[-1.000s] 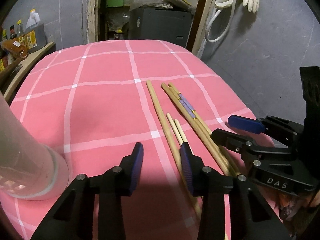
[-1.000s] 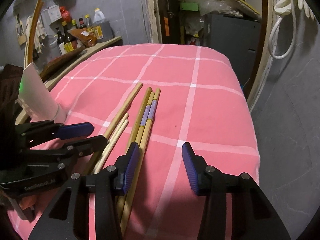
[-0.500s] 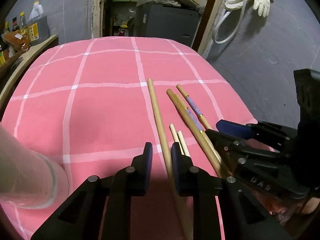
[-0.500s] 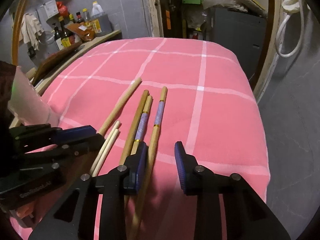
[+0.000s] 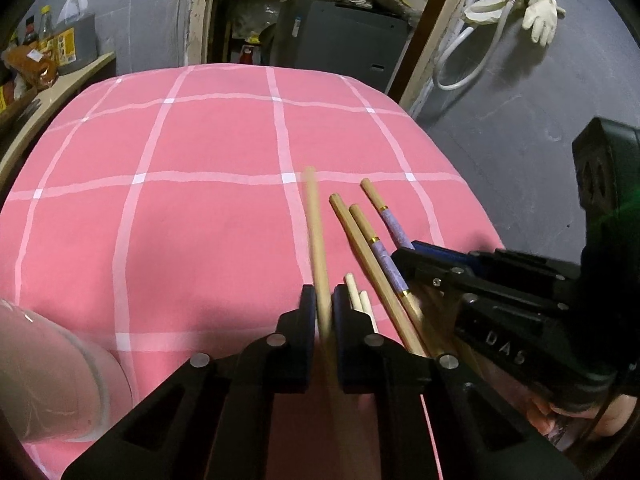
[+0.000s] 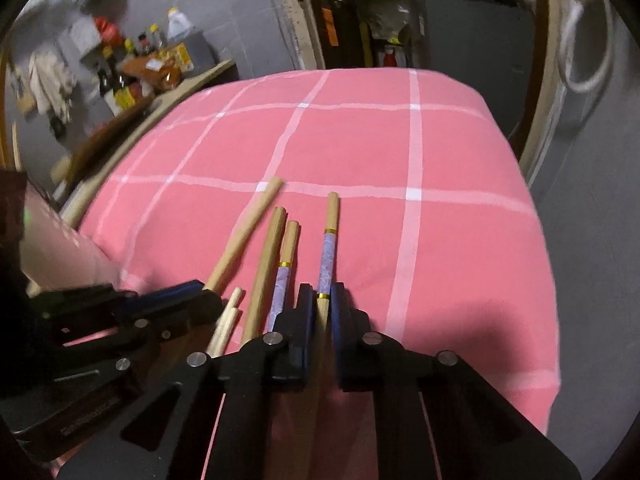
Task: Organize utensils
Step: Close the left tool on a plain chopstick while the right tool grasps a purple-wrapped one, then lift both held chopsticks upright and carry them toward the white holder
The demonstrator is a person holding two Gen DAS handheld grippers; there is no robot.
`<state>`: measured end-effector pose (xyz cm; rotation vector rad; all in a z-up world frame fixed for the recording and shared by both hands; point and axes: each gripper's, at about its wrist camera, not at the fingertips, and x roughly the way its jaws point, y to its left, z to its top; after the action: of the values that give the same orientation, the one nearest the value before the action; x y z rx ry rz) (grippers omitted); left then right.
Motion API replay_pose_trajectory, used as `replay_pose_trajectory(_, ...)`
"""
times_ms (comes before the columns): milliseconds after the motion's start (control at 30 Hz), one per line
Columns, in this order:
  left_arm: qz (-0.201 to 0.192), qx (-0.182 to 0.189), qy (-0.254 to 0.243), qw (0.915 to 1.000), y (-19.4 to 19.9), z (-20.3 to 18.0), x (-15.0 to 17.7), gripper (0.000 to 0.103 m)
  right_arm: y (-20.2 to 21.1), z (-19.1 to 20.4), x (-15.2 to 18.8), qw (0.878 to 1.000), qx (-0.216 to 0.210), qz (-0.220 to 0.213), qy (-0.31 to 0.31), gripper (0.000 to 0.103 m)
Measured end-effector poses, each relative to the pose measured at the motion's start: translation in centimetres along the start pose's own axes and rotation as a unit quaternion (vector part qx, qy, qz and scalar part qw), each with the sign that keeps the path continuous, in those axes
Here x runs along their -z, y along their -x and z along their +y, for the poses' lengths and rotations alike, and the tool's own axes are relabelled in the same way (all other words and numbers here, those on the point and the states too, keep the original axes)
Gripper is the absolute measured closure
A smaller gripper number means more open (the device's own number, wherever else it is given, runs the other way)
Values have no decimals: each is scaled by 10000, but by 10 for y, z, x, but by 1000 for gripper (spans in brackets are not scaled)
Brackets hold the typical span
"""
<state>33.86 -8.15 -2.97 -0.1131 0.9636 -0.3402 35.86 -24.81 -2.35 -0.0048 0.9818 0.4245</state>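
Two hand-held grippers work side by side over a worktop (image 5: 200,208) covered in a pink checked cloth. Several wooden chopsticks lie loose on it, fanning away from both grippers.

The left gripper (image 5: 324,300) is clenched on a plain chopstick (image 5: 316,232), which runs straight ahead from between its fingers, its far end blurred. Just to the right of this gripper lie two pale short sticks (image 5: 356,292), then a long plain stick (image 5: 360,248) and one with a purple band (image 5: 380,252).

The right gripper (image 6: 322,304) is clamped on a second purple-banded chopstick (image 6: 328,252), gripped near the lower gold ring, the stick pointing forward. Immediately to its left lies the matching banded stick.

A pale cup (image 5: 52,380) stands on the cloth to the lower left of the left gripper, close by.

The step in hand looks like picking up: each gripper has one stick pinched. The next move probably calls for lifting both clear without dragging their neighbours, then tilting them upright to drop into the cup, if that is the holder.
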Motion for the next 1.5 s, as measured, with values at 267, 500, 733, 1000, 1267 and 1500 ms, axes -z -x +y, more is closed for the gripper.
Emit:
replay_pose_trajectory(267, -307, 206, 30, 9993, 25, -4, 6, 98, 28, -4, 15, 9975, -311, -460, -429, 98)
replay_pose_trajectory(500, -1389, 389, -219, 9893, 79, -10, 25, 98, 87, 15, 34, 9824, -499, -1752, -415, 98)
replay_pose_trajectory(733, -2300, 462, -184, 9719, 123, -15, 38, 98, 128, 47, 44, 9546, -755, -2873, -225, 98)
replay_pose_trajectory(1000, -3246, 534, -72, 9443, 182, -2, 42, 98, 157, 93, 34, 9233, -1003, -3703, 183, 98)
replay_pose_trajectory(1267, -4009, 325, 104, 9155, 237, 30, 34, 98, 168, 134, 14, 8947, -1383, -4227, 399, 98)
replay_pose_trajectory(1500, -4516, -100, 371, 8914, 263, 82, 23, 98, 166, 166, -4, 8674, -1635, -4675, 480, 98)
